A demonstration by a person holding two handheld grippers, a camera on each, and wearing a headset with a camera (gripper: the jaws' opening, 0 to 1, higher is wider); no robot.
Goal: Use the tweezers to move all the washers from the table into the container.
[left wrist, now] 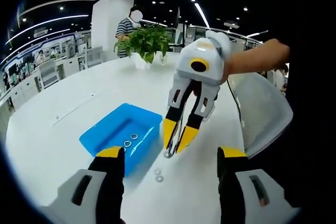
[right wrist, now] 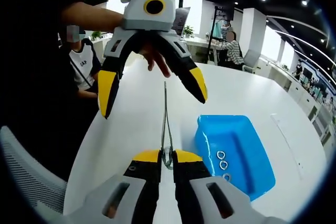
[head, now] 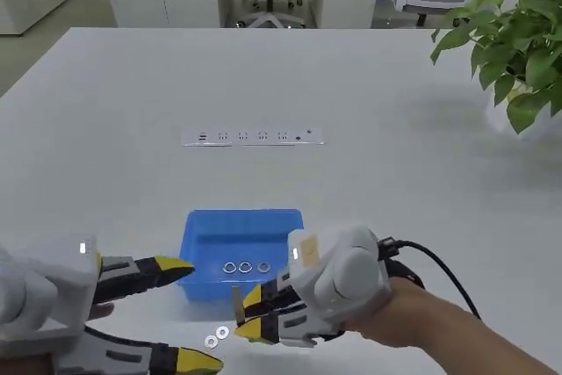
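A white table (head: 369,129) stands in an open office, with a plant (head: 518,32) at 2 o'clock. The right gripper (head: 242,315) is pinched narrow on the tweezers (head: 235,299), and the left gripper (head: 200,315) gapes wide. Two washers (head: 217,336) lie on the table at 8 o'clock of the right fingertips, just beside them. Three more sit in the blue container (head: 206,226).

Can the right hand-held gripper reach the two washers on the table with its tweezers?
Probably yes. The right hand-held gripper is shut on the tweezers, whose tips hang near the two washers, with only bare table between them.
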